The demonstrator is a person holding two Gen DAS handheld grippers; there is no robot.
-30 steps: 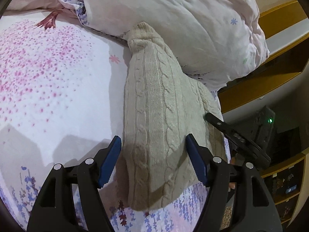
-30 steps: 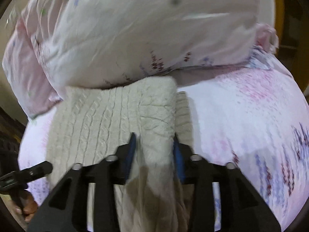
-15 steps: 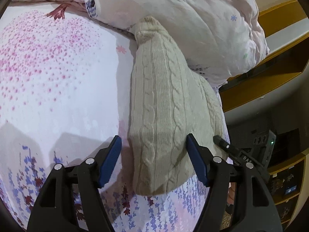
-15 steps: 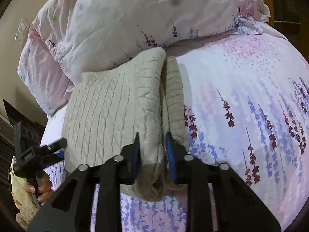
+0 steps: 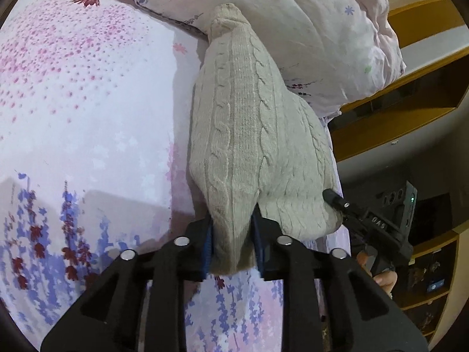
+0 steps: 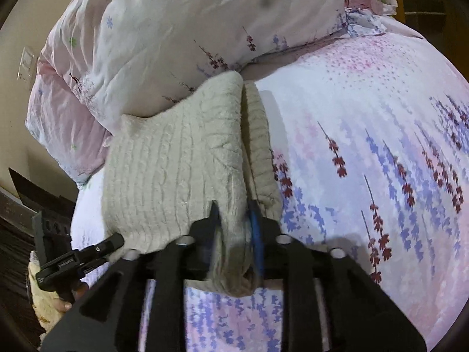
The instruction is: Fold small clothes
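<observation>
From the left wrist, we see the left claw (image 5: 231, 243) closing its blue pads on the near edge of the cream cable-knit garment (image 5: 252, 135), which lies on the flowered bed sheet (image 5: 88, 111) with its far end against the pillow (image 5: 307, 29); it looks to us soft, thick and light, so a pinch through a bunched hem should hold. From the right wrist, the right claw (image 6: 234, 234) is opening, its pads narrow around the folded near corner, where we judge the layers could slip apart
</observation>
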